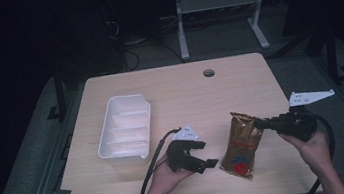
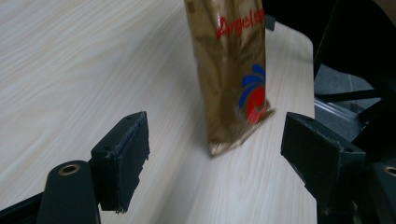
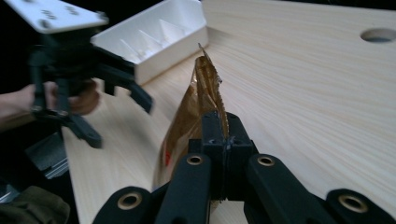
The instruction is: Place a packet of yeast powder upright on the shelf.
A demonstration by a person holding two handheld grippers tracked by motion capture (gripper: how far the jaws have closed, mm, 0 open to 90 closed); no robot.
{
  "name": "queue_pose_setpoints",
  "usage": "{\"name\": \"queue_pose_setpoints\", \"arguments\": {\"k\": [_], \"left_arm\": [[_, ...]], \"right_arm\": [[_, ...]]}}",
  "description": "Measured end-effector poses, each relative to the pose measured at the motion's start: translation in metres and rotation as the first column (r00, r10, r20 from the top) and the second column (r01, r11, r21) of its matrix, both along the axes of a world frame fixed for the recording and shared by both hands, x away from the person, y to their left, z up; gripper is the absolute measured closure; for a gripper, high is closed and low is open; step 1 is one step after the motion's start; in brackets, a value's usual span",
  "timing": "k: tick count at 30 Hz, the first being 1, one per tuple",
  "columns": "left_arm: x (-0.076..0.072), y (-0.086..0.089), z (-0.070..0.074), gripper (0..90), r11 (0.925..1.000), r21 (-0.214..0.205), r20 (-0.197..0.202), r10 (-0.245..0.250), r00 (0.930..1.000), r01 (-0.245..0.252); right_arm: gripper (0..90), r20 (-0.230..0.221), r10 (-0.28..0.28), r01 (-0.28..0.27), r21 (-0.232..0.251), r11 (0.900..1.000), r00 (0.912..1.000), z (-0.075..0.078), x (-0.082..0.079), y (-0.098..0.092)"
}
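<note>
Gold foil, crinkled and printed in red and blue, forms the snack bag point(image 1: 241, 144) that we see pinched at its serrated top edge by the right gripper point(image 1: 259, 124), whose jaws are clamped flat on it. The right hand point(image 1: 311, 144) is raised, so the bag hangs tilted below the tool. Ahead of the left gripper point(image 1: 207, 154), whose jaws stand wide apart with nothing between, the bag's lower end sits clear of both pads. We note the pale wood-grain table point(image 1: 239, 88), a white ribbed plastic tray point(image 1: 126, 128) beyond the left tool, and a dark room behind.
</note>
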State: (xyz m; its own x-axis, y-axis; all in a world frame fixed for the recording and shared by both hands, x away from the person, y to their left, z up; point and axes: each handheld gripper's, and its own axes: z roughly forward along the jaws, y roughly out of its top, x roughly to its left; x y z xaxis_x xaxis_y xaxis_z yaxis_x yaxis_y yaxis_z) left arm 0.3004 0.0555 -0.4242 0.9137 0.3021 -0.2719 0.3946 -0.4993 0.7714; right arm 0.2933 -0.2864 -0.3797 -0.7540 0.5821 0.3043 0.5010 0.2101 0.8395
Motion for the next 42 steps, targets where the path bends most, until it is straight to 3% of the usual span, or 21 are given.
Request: {"name": "queue_pose_setpoints", "arguments": {"k": [5, 10, 13, 15, 16, 20, 23, 25, 27, 31, 34, 39, 42], "left_arm": [[0.010, -0.027, -0.005, 23.1, 0.9989, -0.006, -0.036, -0.048, 0.9982, 0.048], [0.022, -0.048, -0.014, 20.1, 0.9969, 0.012, -0.111, -0.077, 0.9908, 0.078], [0.028, -0.052, -0.021, 26.3, 0.9935, -0.006, -0.169, -0.113, 0.9791, 0.113], [0.029, -0.052, -0.025, 38.7, 0.9919, -0.022, -0.191, -0.127, 0.9734, 0.125], [0.028, -0.052, -0.025, 46.7, 0.9908, -0.032, -0.191, -0.135, 0.9722, 0.131], [0.026, -0.050, -0.024, 65.0, 0.9881, -0.016, -0.162, -0.154, 0.9747, 0.153], [0.023, -0.050, -0.022, 71.9, 0.9876, -0.010, -0.144, -0.157, 0.9771, 0.157], [0.022, -0.049, -0.020, 74.2, 0.9872, -0.018, -0.139, -0.159, 0.9774, 0.158], [0.021, -0.050, -0.019, 75.0, 0.9876, -0.022, -0.130, -0.157, 0.9790, 0.155], [0.020, -0.048, -0.018, 75.1, 0.9885, -0.013, -0.128, -0.151, 0.9803, 0.150], [0.020, -0.047, -0.018, 75.0, 0.9889, -0.020, -0.132, -0.148, 0.9801, 0.147], [0.018, -0.047, -0.018, 70.0, 0.9895, -0.014, -0.126, -0.144, 0.9815, 0.144], [0.016, -0.043, -0.018, 64.0, 0.9921, -0.009, -0.098, -0.125, 0.9873, 0.125]], "right_arm": [[89.0, 0.046, 0.053, -0.053, 0.016, 0.9984, 0.9976, 0.009, -0.006, 0.005], [88.4, 0.055, 0.104, -0.105, 0.017, 0.9943, 0.9931, 0.012, -0.008, 0.012], [88.1, 0.051, 0.122, -0.124, 0.031, 0.9918, 0.9912, 0.010, -0.007, 0.013], [87.6, 0.045, 0.127, -0.128, 0.039, 0.9910, 0.9909, 0.008, -0.006, 0.013], [87.3, 0.044, 0.125, -0.127, 0.043, 0.9909, 0.9911, 0.007, -0.006, 0.013], [83.2, 0.046, 0.121, -0.124, 0.055, 0.9908, 0.9916, 0.005, -0.005, 0.013], [76.5, 0.034, 0.122, -0.124, 0.073, 0.9896, 0.9919, 0.002, -0.004, 0.012], [67.0, 0.020, 0.123, -0.124, 0.071, 0.9897, 0.9922, -0.001, -0.003, 0.012], [59.5, -0.009, 0.136, -0.135, 0.071, 0.9883, 0.9907, -0.006, -0.001, 0.013], [57.7, -0.036, 0.151, -0.148, 0.069, 0.9865, 0.9879, -0.017, 0.002, 0.018], [60.1, -0.041, 0.150, -0.146, 0.087, 0.9855, 0.9878, -0.020, 0.003, 0.017], [75.7, -0.043, 0.146, -0.142, 0.093, 0.9855, 0.9883, -0.022, 0.002, 0.017], [79.8, -0.039, 0.160, -0.156, 0.087, 0.9840, 0.9864, -0.021, 0.001, 0.019]]}}
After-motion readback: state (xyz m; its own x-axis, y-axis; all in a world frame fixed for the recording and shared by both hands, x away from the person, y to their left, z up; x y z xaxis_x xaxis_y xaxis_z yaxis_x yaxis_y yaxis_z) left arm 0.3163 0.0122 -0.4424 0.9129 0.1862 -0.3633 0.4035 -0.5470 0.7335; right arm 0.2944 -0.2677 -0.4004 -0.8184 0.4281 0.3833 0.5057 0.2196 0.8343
